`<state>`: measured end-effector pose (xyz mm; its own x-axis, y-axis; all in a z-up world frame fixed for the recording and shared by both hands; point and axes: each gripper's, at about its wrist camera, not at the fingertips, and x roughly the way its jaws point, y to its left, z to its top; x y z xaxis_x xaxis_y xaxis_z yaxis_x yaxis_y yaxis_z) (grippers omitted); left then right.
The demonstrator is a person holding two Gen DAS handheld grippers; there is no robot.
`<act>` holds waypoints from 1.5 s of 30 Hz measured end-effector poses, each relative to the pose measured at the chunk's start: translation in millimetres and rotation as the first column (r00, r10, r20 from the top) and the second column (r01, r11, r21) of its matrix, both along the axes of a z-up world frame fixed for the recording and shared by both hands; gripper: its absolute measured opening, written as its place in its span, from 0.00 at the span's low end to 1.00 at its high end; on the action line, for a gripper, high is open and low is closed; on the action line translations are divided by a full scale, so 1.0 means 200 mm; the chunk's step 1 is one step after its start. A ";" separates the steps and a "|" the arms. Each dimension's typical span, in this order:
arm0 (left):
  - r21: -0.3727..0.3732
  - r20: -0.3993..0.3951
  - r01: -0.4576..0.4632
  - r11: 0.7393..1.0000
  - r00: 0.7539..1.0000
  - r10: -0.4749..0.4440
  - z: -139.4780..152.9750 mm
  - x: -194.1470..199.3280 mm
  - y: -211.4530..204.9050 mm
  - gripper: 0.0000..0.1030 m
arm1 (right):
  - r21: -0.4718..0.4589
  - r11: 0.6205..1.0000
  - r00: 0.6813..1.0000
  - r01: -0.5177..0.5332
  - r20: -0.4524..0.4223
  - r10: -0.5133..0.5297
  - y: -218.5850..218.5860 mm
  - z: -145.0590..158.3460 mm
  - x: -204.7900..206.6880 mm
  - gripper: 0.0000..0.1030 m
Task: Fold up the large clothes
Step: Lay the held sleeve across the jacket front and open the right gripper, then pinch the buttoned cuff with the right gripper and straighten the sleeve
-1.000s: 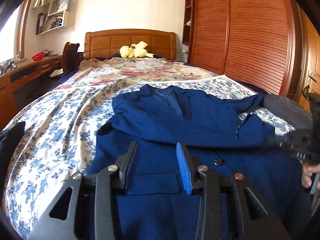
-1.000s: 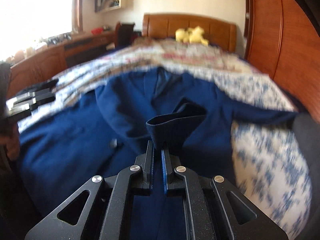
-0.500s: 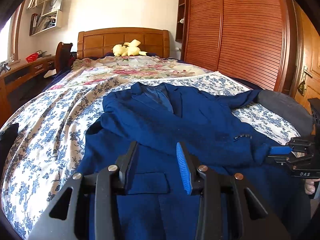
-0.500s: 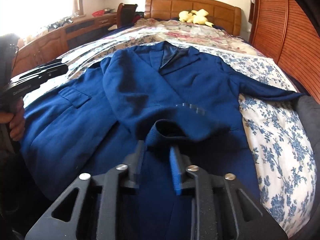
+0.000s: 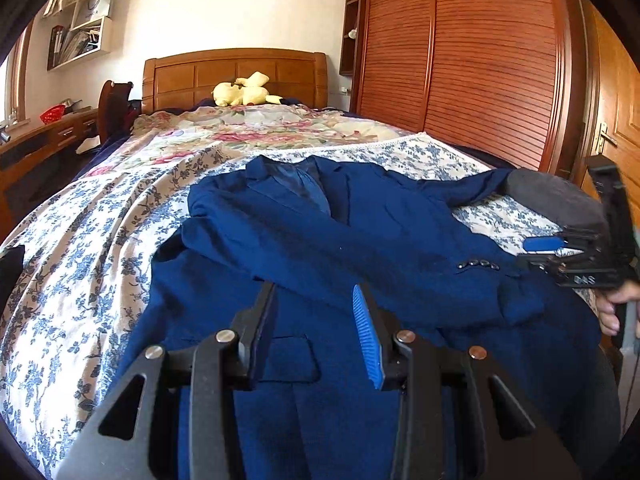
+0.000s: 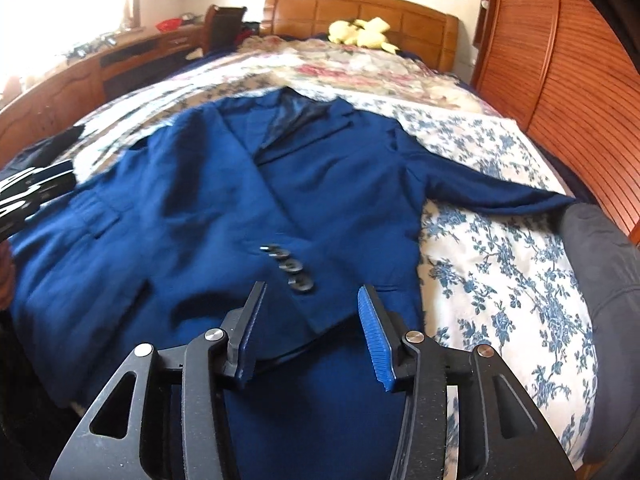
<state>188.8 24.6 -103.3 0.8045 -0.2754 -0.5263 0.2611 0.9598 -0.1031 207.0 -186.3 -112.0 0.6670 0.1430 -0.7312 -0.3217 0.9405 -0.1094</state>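
Observation:
A dark blue suit jacket [image 5: 360, 240] [image 6: 320, 184] lies face up on the bed, collar toward the headboard. One sleeve is folded across its front, and its buttoned cuff [image 6: 292, 268] [image 5: 478, 265] rests flat on the cloth. My right gripper [image 6: 310, 296] hovers just behind that cuff with its jaws opening; the cuff lies below them and no pad presses on it. It also shows at the right edge of the left wrist view, right gripper [image 5: 560, 252]. My left gripper [image 5: 314, 296] is open over the jacket's lower front, holding nothing. The other sleeve [image 6: 500, 192] stretches right.
A blue-flowered bedspread [image 5: 80, 260] covers the bed. A yellow plush toy [image 5: 244, 94] sits by the wooden headboard [image 5: 236, 72]. A slatted wardrobe [image 5: 480, 60] stands on the right, a desk [image 6: 100, 68] on the left. A dark grey cushion [image 6: 600, 264] lies at the bed's right corner.
My right gripper let go of the sleeve cuff, which dropped flat onto the jacket front, and its jaws opened. The left gripper stayed nearly still.

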 end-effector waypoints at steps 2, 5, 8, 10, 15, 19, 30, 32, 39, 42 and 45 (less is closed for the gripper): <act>0.004 -0.008 0.004 1.000 1.000 -0.004 -0.01 0.01 -0.01 0.36 | -0.001 1.000 1.000 0.016 -0.024 -0.016 -0.03 -0.04 0.05 0.45; 0.007 -0.018 0.007 1.000 1.000 -0.007 -0.02 0.01 -0.01 0.36 | -0.009 1.000 0.998 0.022 -0.065 -0.023 -0.05 -0.09 0.14 0.45; 0.013 -0.022 0.010 1.000 1.000 -0.009 -0.02 0.01 -0.02 0.36 | -0.002 1.000 0.993 0.027 -0.114 -0.027 -0.06 -0.14 0.21 0.45; 0.019 -0.023 0.011 1.000 1.000 -0.010 -0.02 0.01 -0.03 0.36 | 0.028 0.999 0.989 0.030 -0.144 -0.025 -0.07 -0.16 0.25 0.45; 0.026 -0.027 0.015 1.000 1.000 -0.014 -0.03 0.01 -0.04 0.36 | 0.078 0.997 0.985 0.015 -0.172 -0.002 -0.07 -0.17 0.25 0.45; 0.025 -0.026 0.015 1.000 1.000 -0.014 -0.03 0.01 -0.04 0.36 | 0.079 0.996 0.982 -0.033 -0.181 0.047 -0.04 -0.17 0.21 0.32; 0.024 -0.029 0.013 1.000 1.000 -0.012 -0.02 0.01 -0.04 0.36 | 0.071 0.993 0.995 -0.099 0.008 0.099 -0.03 0.15 0.13 0.03; 0.025 -0.027 0.013 1.000 1.000 -0.012 -0.02 0.01 -0.04 0.36 | 0.071 0.997 0.991 -0.039 0.134 0.029 -0.07 0.26 0.08 0.03; 0.020 -0.026 0.013 1.000 1.000 -0.012 -0.02 0.00 -0.03 0.36 | -0.005 0.999 0.995 0.053 0.088 -0.052 -0.07 0.17 0.17 0.04; 0.016 -0.024 0.016 1.000 1.000 -0.016 -0.02 0.00 -0.03 0.36 | -0.022 0.996 0.995 0.081 0.060 -0.080 -0.06 0.12 0.20 0.19; 0.001 -0.021 0.020 1.000 1.000 -0.020 -0.02 0.01 -0.03 0.36 | -0.019 0.997 0.996 0.072 0.059 -0.071 -0.07 0.10 0.18 0.40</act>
